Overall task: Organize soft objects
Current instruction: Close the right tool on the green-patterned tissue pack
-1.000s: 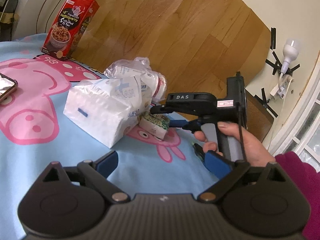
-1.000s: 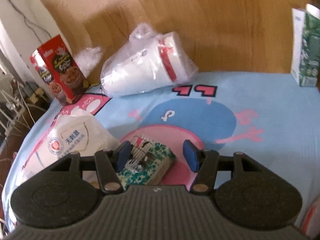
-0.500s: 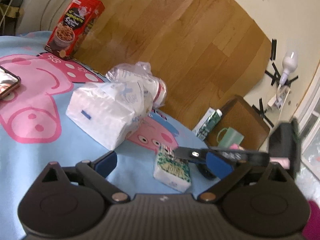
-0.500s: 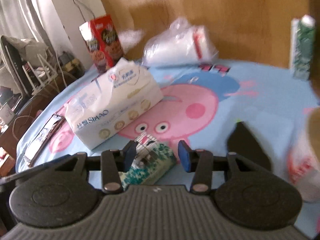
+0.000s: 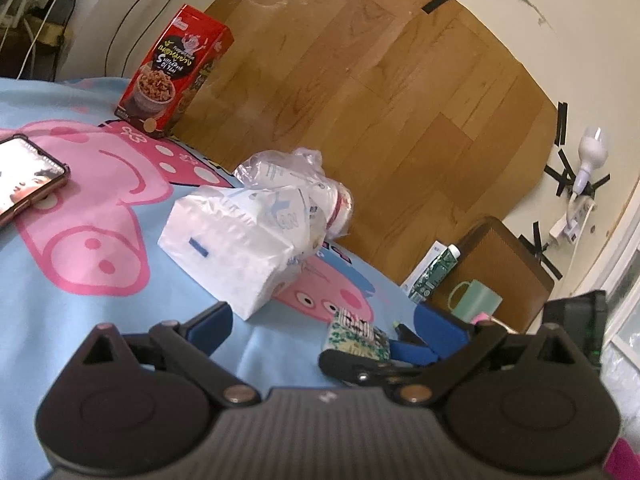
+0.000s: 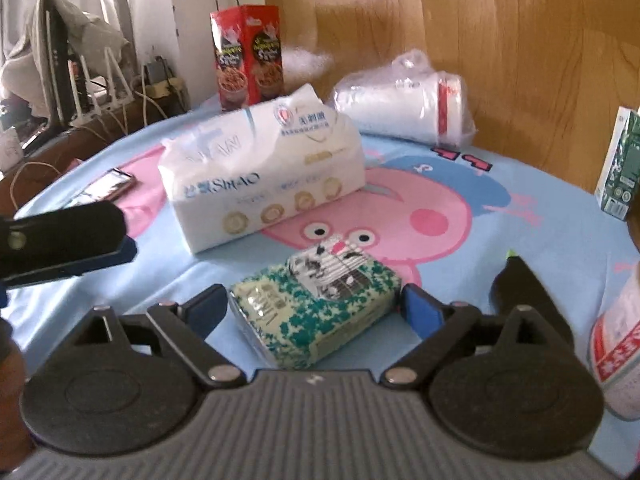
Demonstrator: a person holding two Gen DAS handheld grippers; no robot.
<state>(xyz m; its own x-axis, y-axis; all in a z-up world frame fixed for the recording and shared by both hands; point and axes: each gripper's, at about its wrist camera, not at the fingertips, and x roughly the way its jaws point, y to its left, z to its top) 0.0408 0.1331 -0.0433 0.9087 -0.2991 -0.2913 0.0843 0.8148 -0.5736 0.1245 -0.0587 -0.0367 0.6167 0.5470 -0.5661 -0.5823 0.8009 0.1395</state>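
Note:
A small green-speckled tissue pack (image 6: 320,320) lies flat on the blue cartoon cloth (image 6: 540,232) between the jaws of my right gripper (image 6: 314,310). Those jaws are opening, with a thin gap between each blue pad and the pack. In the left wrist view the same pack (image 5: 356,336) sits just ahead of my left gripper (image 5: 324,326), which is open and holds nothing. A large white tissue pack (image 6: 264,176) lies behind it, and a plastic bag of white cups (image 6: 404,104) lies further back by the wooden panel.
A red snack box (image 6: 250,60) stands at the far edge. A phone (image 5: 28,184) lies on the left of the cloth. A green-and-white carton (image 6: 620,168) stands at the right, with a green mug (image 5: 476,300) beyond the table. A red-and-white container (image 6: 616,344) is close on the right.
My right gripper carried the small green pack away from the large white pack toward the near right, rolled level, and spread its jaws off it. My left gripper barely moved.

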